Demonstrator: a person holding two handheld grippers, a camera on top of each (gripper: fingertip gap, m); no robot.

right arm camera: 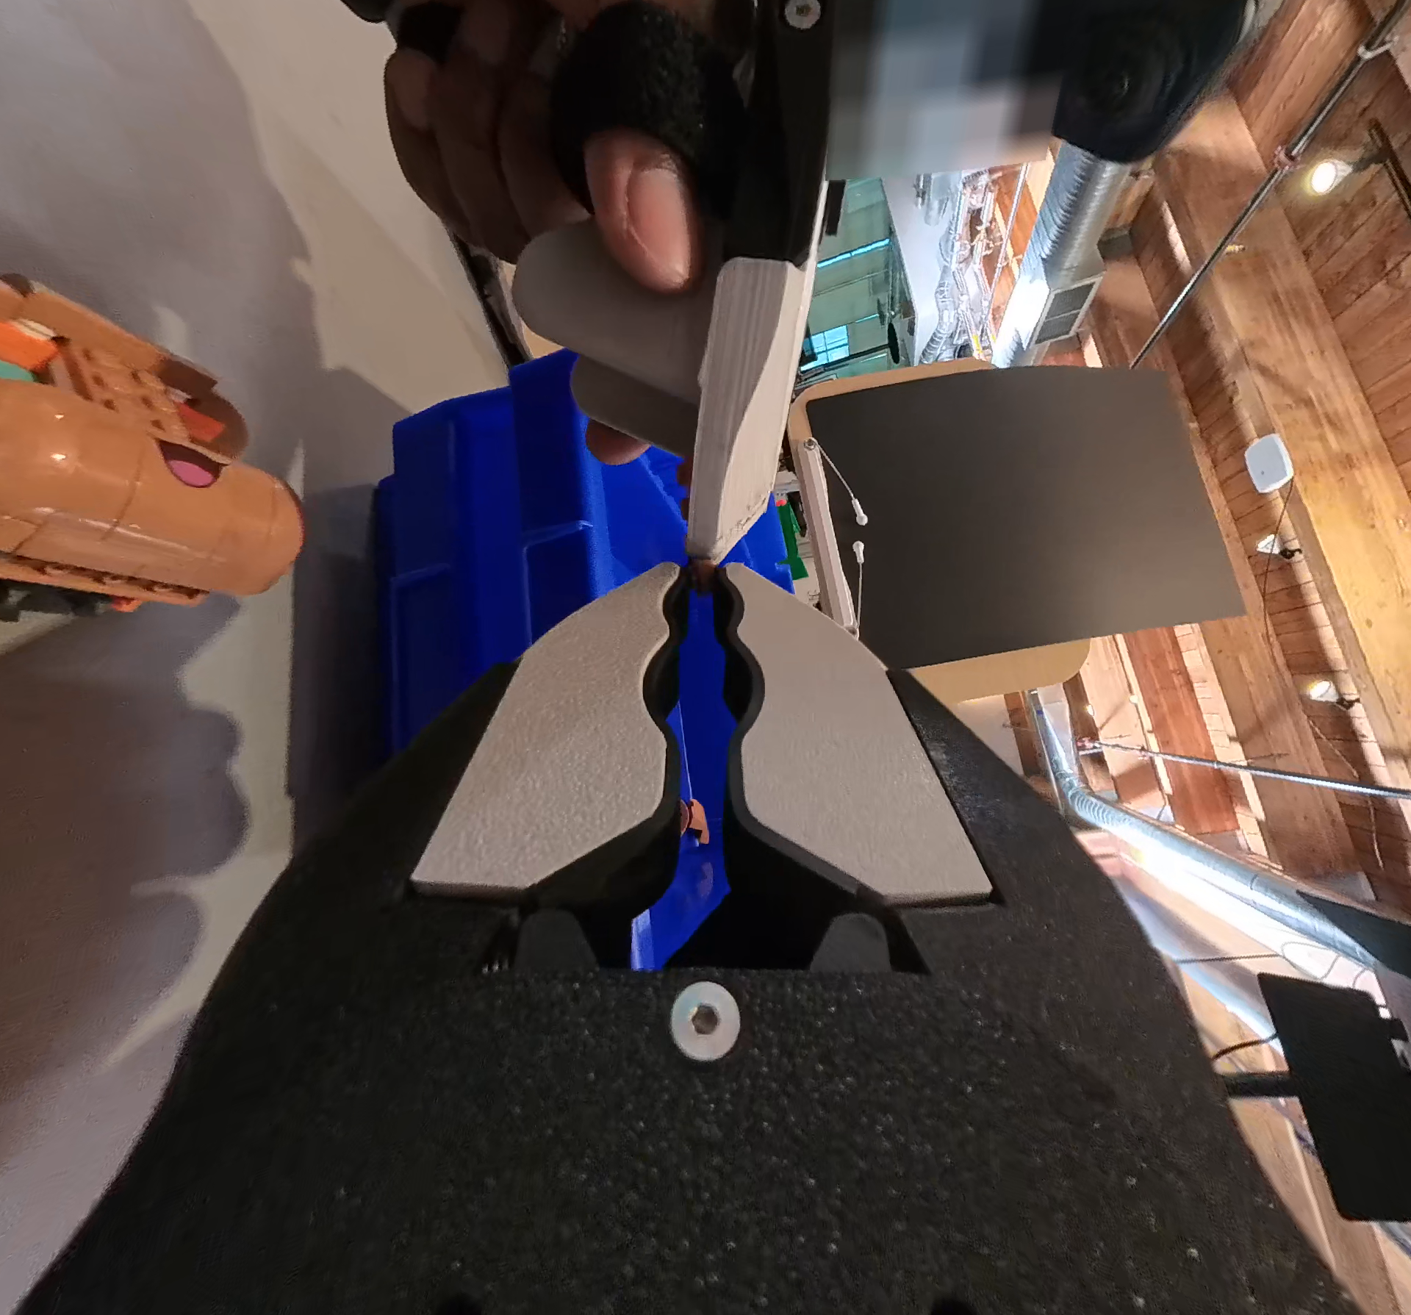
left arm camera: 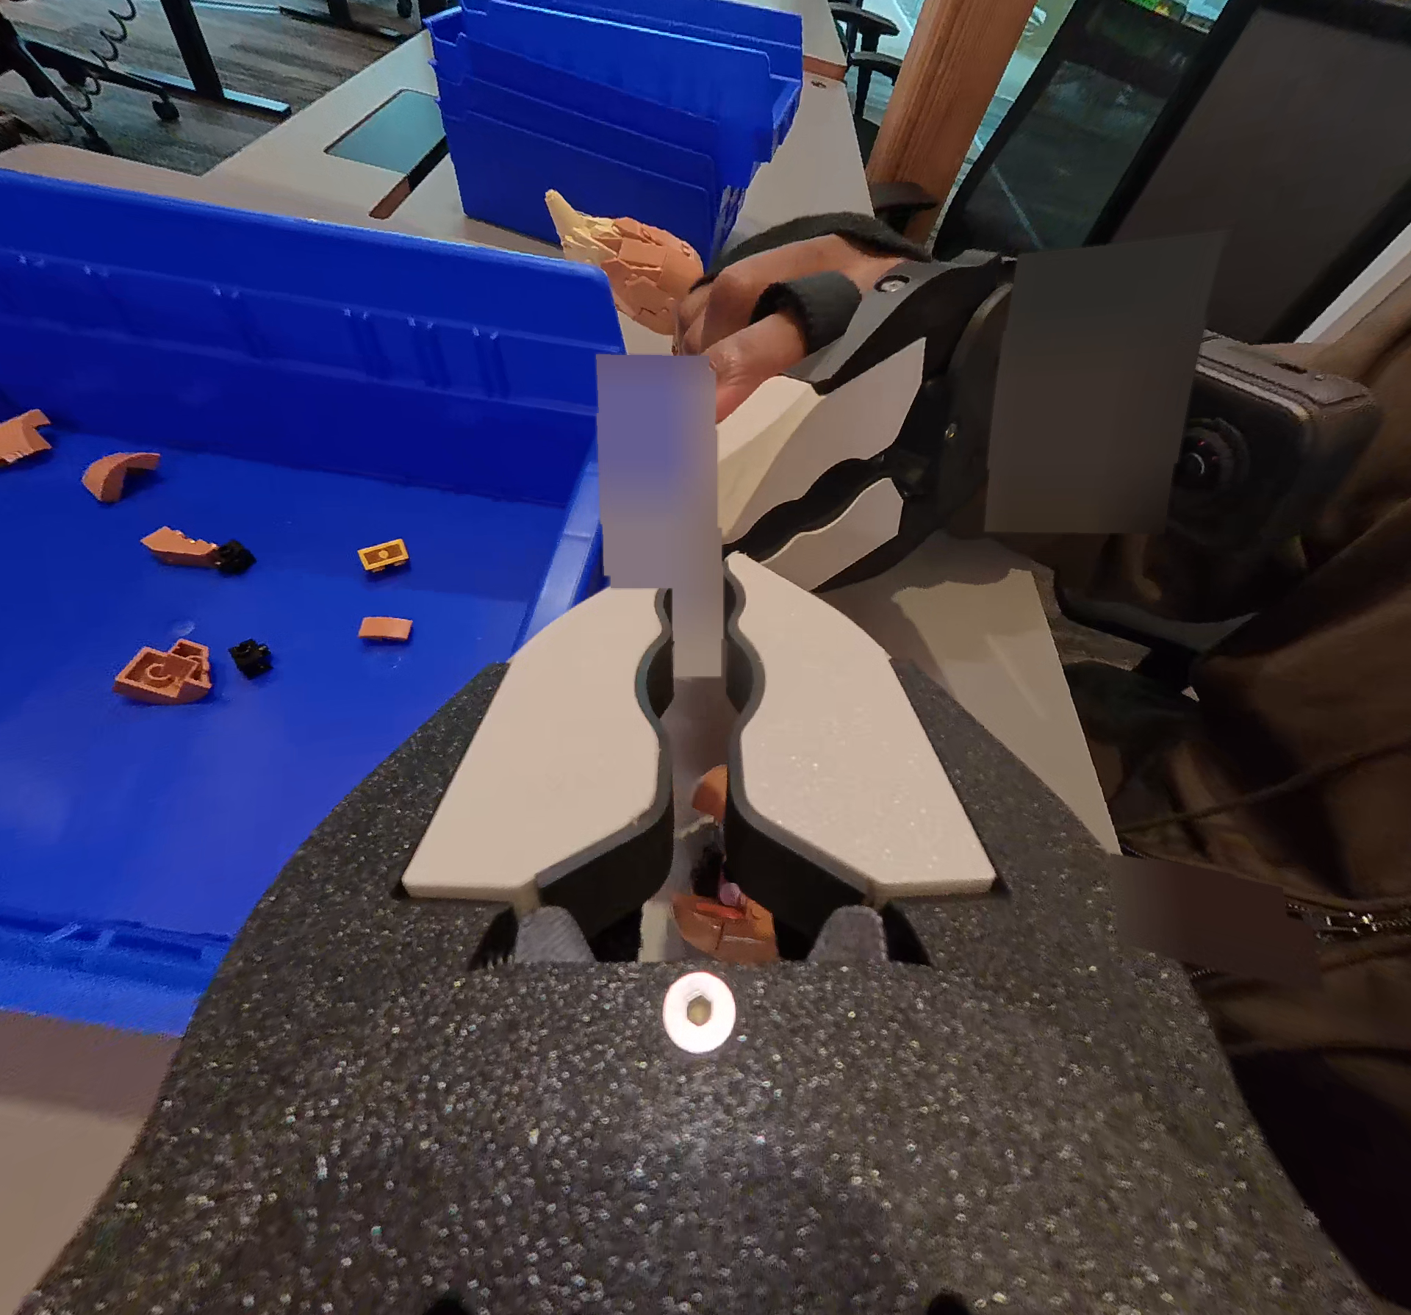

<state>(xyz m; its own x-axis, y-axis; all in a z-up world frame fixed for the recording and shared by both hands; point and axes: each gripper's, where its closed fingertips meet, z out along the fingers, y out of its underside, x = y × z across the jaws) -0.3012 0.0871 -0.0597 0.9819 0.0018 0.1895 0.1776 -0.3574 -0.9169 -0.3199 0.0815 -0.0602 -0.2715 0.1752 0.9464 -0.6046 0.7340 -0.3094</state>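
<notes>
Left gripper (left arm camera: 696, 583): fingers drawn nearly together at the tips; a mosaic patch is covering the tip gap, so any held item cannot be told.
Right gripper (right arm camera: 701, 576): fingers closing to a narrow slit, pinching a small brown piece (right arm camera: 701, 577) at the very tips; the other gripper's white fingertip is meeting the same piece from above.
Below left gripper: a brown brick-built model (left arm camera: 725, 919) is showing through the finger gap.
Blue bin (left arm camera: 305, 392): sitting just left of the left gripper, holding loose brown bricks (left arm camera: 162, 673), black pieces (left arm camera: 250, 658) and one yellow plate (left arm camera: 383, 556).
Stacked blue bins (left arm camera: 611, 110): standing farther back on the table (left arm camera: 985, 637).
Brown-and-cream model section (left arm camera: 634, 263): appearing beside the person's right hand (left arm camera: 756, 316).
</notes>
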